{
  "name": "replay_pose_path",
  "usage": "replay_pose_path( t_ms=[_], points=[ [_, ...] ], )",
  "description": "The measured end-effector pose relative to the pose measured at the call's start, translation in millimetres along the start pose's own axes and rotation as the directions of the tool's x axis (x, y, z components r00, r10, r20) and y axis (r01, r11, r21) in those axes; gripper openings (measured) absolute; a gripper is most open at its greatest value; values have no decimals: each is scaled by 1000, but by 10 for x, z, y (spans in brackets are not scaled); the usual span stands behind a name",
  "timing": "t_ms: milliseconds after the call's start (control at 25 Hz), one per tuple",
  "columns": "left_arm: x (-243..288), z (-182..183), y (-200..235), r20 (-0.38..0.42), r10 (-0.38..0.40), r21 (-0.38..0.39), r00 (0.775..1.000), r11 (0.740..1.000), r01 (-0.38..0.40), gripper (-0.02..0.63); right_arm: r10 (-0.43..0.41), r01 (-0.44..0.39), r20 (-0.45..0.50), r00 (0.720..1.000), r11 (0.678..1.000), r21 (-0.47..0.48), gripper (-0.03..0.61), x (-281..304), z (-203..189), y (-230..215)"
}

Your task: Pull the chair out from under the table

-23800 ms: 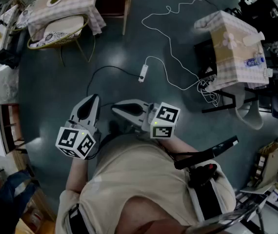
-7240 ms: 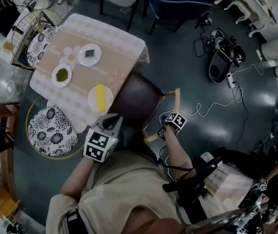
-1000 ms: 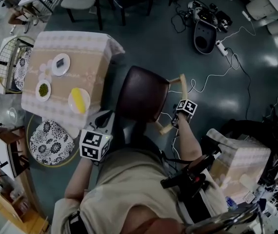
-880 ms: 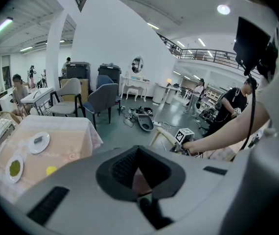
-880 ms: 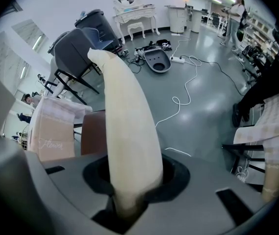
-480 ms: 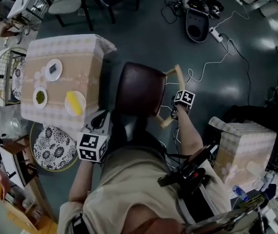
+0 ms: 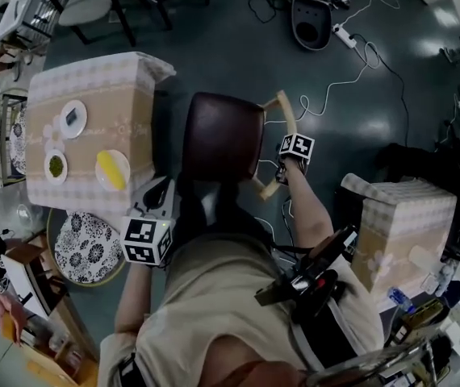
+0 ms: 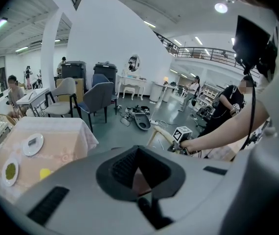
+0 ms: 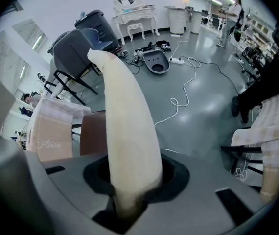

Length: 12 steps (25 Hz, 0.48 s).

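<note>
A person's right tongs (image 7: 282, 166) are clamped on the backrest (image 9: 125, 126) of a chair (image 7: 222, 135), which stands just right of the table (image 7: 133, 87). The seat shows whole, with only its left edge close to the hanging cloth. By that, the pull looks all but done. What seems left is perhaps a little more clearance, then letting go.

The left tongs (image 7: 159, 193) hang near the seat's near-left corner, apart from it. Their tips are pressed together with nothing held, and only a patch of brown seat shows through the gap behind them.

The seat is a rounded square of dark brown, smooth and faintly glossy, likely leather or vinyl. The backrest is a pale, smooth bar of wood that curves and tapers toward its far end.

A light checked cloth with a beige runner covers the square table. It carries three white plates (image 7: 73, 119), one with something yellow on it. The floor (image 7: 359, 119) is dark and polished, and white cables (image 7: 351, 47) trail across it on the far right.
</note>
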State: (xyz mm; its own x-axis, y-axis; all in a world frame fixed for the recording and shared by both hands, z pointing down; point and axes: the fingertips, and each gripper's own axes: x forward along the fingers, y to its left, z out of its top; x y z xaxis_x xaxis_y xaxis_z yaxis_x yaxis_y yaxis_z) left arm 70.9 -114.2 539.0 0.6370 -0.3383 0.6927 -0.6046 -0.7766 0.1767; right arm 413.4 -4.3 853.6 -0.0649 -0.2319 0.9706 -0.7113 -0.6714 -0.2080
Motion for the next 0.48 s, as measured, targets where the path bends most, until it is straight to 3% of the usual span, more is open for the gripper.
replay_pose_path(
  t_ms=[480],
  points=[
    [111, 36, -140, -16, -20, 27, 1000, 999, 20, 6, -3, 3, -2, 1000, 1000, -1, 123, -21, 63, -245]
  ],
)
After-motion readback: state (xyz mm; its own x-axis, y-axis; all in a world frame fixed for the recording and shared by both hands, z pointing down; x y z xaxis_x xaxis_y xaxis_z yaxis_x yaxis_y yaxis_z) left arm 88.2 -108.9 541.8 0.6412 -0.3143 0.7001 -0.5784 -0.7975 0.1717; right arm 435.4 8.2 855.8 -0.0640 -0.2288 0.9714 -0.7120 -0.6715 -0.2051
